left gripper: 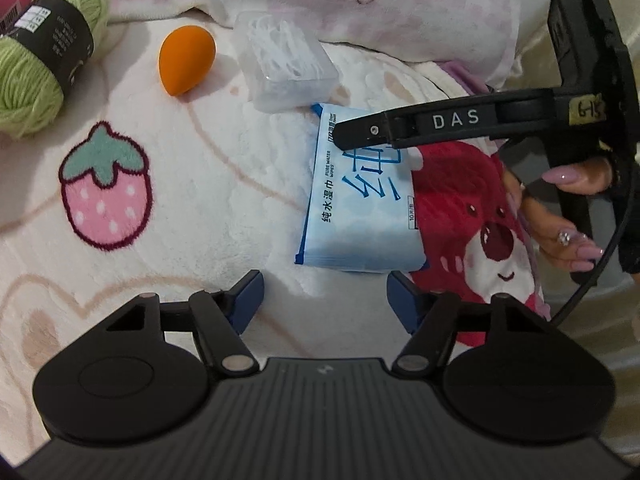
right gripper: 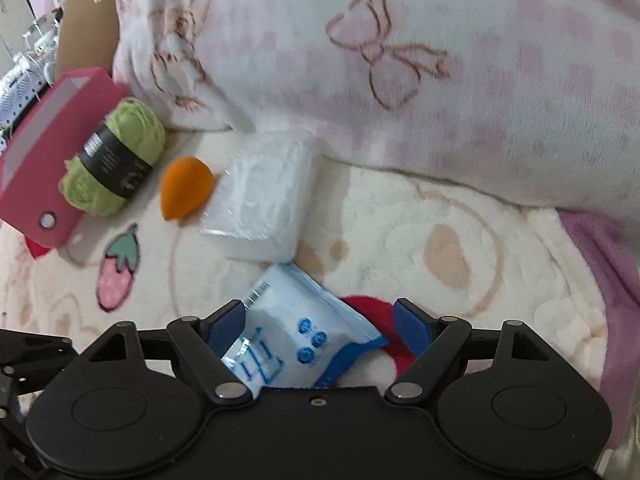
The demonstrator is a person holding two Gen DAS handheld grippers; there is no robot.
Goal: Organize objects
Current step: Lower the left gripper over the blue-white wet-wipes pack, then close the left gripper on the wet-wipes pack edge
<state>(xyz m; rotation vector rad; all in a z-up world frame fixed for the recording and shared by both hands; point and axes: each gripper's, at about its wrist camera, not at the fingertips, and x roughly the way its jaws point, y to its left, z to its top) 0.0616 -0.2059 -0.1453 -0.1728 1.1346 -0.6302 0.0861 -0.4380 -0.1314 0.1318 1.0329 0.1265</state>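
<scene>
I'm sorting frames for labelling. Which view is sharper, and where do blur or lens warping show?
Left wrist view is sharper: the print on the pale blue wet-wipes packet and the black-banded green yarn skein reads crisply. Right wrist view is smeared: the orange teardrop makeup sponge and clear plastic box have soft edges. Both show fisheye bending and dark corners.

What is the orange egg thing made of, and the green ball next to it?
The orange egg looks like soft sponge foam: matte, no shine, smooth rounded shape. The green ball looks like yarn, probably wool or acrylic: fuzzy wound strands, held by a dark paper-like label band.
</scene>
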